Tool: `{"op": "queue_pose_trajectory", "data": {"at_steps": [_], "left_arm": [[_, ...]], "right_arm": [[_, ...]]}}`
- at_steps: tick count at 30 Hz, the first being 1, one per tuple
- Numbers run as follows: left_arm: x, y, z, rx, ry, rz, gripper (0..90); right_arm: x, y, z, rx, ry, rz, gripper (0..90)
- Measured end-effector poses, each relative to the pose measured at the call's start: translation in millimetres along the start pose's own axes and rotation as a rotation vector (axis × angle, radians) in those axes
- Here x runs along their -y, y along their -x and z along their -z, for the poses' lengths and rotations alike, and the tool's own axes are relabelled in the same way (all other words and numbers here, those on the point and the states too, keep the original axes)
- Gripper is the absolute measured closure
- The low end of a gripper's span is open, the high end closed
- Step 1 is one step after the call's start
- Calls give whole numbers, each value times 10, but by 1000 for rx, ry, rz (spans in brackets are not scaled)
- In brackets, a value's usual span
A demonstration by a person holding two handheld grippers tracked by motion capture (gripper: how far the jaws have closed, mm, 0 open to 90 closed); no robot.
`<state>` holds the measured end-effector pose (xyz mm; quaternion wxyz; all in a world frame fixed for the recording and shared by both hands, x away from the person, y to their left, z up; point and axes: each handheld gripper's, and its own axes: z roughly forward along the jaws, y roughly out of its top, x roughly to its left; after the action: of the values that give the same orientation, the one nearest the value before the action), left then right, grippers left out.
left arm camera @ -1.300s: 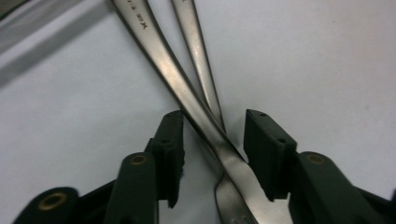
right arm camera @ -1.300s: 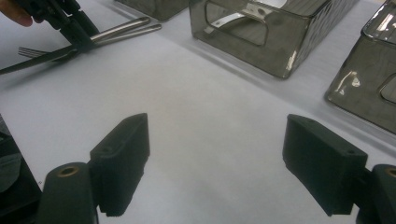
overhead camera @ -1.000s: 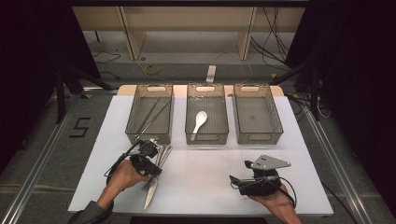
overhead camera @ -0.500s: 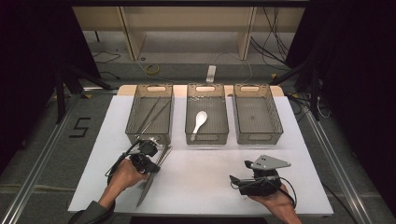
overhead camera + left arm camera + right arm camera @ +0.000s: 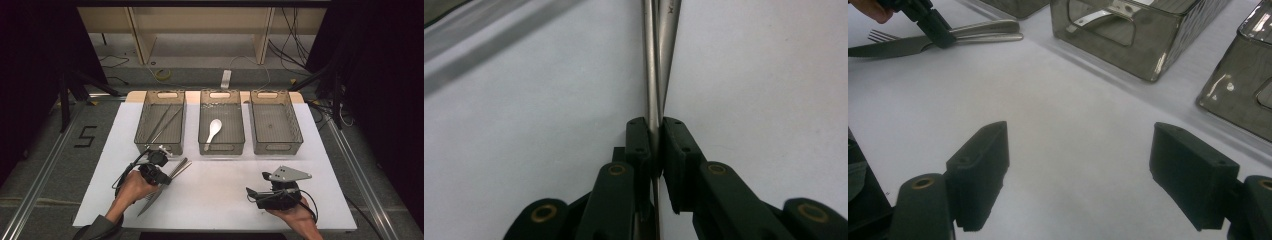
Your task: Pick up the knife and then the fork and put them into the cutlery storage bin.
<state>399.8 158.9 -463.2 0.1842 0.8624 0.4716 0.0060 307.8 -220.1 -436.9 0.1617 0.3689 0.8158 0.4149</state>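
We see a white bench (image 5: 215, 200) carrying three smoky grey, see-through bins (image 5: 221, 122); the middle one holds a white spoon (image 5: 214, 131), the one at nine o'clock thin silver tongs (image 5: 162, 122). The knife (image 5: 150, 202) and the cutlery beside it are plain silver steel. Our left gripper (image 5: 161, 176) has black fingers (image 5: 639, 145) with brass-coloured rivets. The right gripper (image 5: 252, 192) is black too, topped by a grey plate. Around the bench, the floor (image 5: 45, 165) is grey, marked with a black 5.

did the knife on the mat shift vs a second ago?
Yes. In the high view the knife has swung: its tip now lies farther left of the left bin, as the left gripper has just closed on the cutlery.
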Motion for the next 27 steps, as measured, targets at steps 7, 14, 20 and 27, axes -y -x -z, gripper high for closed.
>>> {"op": "queue_pose_trajectory", "data": {"at_steps": [7, 14, 20, 27], "left_arm": [[0, 12, 41, 11, 13, -12, 818], [2, 48, 100, 14, 44, -40, 821], [-11, 138, 172, 48, 71, -91, 822], [-17, 301, 236, 100, 80, -148, 822]], "right_arm": [[0, 2, 1, -1, 1, 0, 248], [0, 5, 2, -1, 2, 0, 248], [-1, 2, 3, -3, 3, 0, 248], [-7, -5, 1, -5, 5, -1, 248]]}}
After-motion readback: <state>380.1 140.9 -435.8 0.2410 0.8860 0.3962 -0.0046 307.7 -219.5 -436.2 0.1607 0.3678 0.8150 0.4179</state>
